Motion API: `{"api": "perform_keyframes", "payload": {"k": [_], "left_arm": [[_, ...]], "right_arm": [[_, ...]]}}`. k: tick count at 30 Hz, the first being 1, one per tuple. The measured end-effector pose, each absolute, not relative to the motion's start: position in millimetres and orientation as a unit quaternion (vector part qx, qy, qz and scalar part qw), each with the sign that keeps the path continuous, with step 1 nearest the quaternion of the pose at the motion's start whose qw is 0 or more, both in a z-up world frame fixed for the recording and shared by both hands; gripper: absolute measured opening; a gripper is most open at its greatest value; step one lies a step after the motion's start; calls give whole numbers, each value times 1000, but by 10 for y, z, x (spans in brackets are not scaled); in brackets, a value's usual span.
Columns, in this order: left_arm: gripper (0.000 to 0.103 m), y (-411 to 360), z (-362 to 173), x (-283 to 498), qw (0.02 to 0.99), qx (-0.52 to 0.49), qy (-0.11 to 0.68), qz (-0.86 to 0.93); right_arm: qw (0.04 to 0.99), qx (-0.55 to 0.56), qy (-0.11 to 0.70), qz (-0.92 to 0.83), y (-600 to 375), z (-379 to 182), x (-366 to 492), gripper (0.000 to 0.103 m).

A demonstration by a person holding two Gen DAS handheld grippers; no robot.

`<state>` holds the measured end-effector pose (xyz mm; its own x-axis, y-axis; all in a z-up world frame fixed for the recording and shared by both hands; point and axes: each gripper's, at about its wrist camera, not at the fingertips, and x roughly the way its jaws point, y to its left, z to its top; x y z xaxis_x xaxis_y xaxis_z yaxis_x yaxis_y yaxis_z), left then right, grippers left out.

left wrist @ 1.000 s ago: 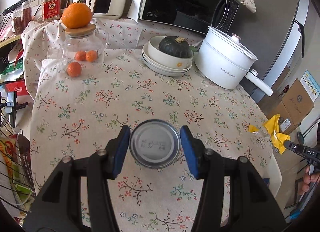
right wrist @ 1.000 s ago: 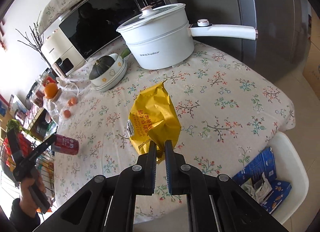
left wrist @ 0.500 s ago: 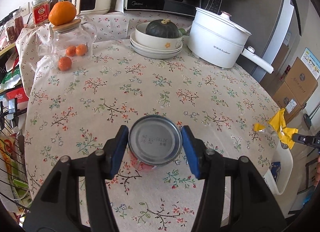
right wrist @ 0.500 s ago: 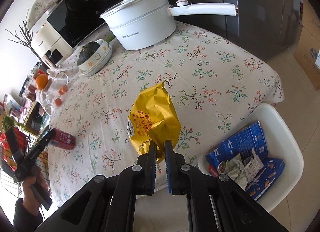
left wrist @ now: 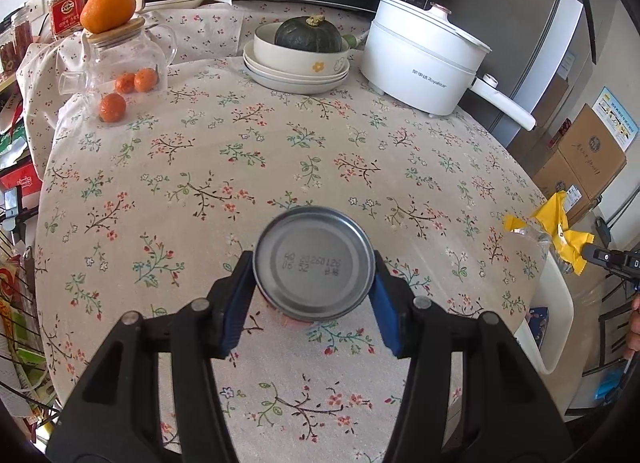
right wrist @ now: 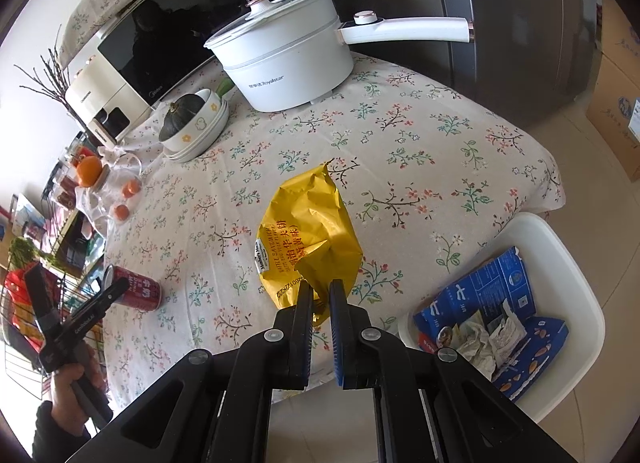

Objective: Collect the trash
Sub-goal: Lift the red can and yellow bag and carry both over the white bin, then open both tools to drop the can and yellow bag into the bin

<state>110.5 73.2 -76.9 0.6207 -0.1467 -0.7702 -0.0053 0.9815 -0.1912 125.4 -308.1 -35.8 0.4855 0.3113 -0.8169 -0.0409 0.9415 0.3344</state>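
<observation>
With both pieces of trash lifted above the floral-clothed round table (left wrist: 280,151), the left gripper (left wrist: 314,275) clamps a red aluminium drink can (left wrist: 315,263) and the right gripper (right wrist: 320,295) pinches a crumpled yellow snack wrapper (right wrist: 312,235), each seemingly bound next for the white plastic bin (right wrist: 560,247) beside the table's edge.

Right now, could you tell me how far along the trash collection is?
Done: blue cartons and crumpled wrappers already lie in the white bin beside the table. In hand: the right tongs pinch a yellow snack wrapper; the left tongs grip a red soda can. Left: dropping both into the bin.
</observation>
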Motion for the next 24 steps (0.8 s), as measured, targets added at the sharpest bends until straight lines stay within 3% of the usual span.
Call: {"api": "perform_keyframes", "payload": {"k": [7,19,21,23,24], "left_arm": [[56,303,-481,1035,897,-121,410,-116],[56,-1153,-451,985,868,-64,419,-260],[56,-1407,-495,986,859,-51,426,-279],[56,-1642,-540,969,851,-39,431,-298],[56,-1750,-564,962,847,-34,433,-307]], "right_arm": [[857,139,490,75,-3427,-305,1100,9],[838,155,523,-15,-4457,-611,768,10],[831,170,529,-22,-4607,-664,718,16],[829,183,529,-27,-4742,-693,668,40],[830,184,525,-32,-4794,-688,641,47]]}}
